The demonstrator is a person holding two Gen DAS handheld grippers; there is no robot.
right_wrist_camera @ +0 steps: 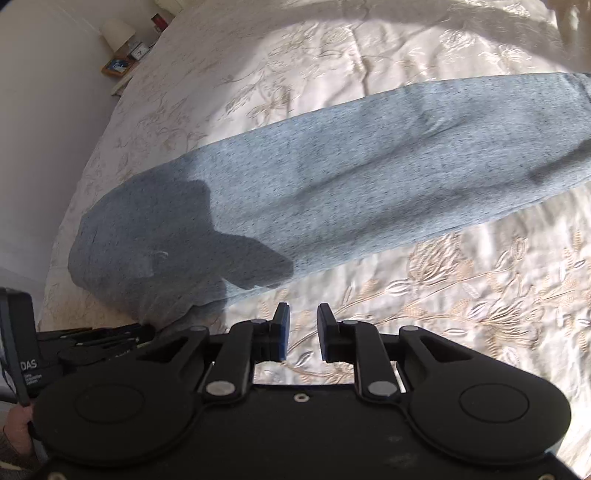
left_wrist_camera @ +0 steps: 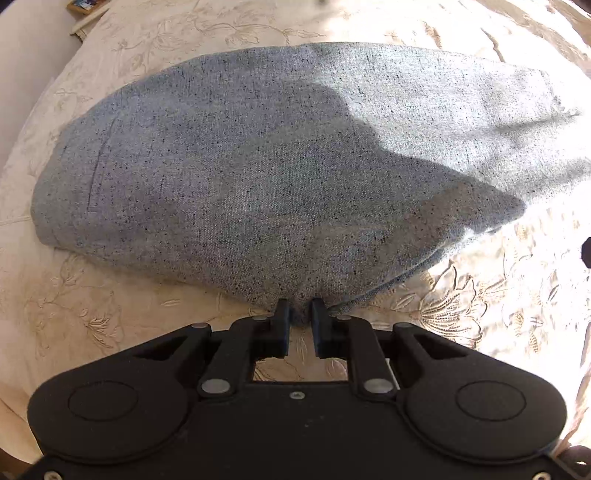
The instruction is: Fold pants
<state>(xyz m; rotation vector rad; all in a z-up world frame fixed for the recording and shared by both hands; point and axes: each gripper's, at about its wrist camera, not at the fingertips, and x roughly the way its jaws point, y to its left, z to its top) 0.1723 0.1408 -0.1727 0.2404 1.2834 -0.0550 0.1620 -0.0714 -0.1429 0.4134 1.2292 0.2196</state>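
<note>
Surroundings. The work surface is a bed covered by a cream bedspread (left_wrist_camera: 480, 314) with embroidered floral stitching. In the right wrist view a bedside shelf (right_wrist_camera: 120, 68) stands at the far left edge of the bed, against a pale wall. It carries a lamp (right_wrist_camera: 117, 34) with a white shade, a small clock (right_wrist_camera: 138, 52) and a framed picture (right_wrist_camera: 117, 66). Sunlight falls across the bed, and the devices cast hard shadows on the fabric. Nothing lies on the bedspread between the tongs and the garment.

Task item. The pants (left_wrist_camera: 258, 177) are grey-blue speckled cloth. They lie flat on the bedspread as one long band running from near left to far right in the right wrist view. A seam line shows near the left end in the left wrist view. The near edge shows stacked layers.

Left tongs (left_wrist_camera: 300, 312). The jaws stand at a narrow gap. A pinch of the near edge of the pants sits between the fingertips, and the cloth puckers there.

Right tongs (right_wrist_camera: 303, 317). The jaws stand partly apart with blue pads (right_wrist_camera: 282, 332) visible. Only bare bedspread shows in the gap. The tips sit just near of the pants edge, not touching it. At the near left of this view the body of the other device and part of a hand (right_wrist_camera: 16, 419) are visible.
</note>
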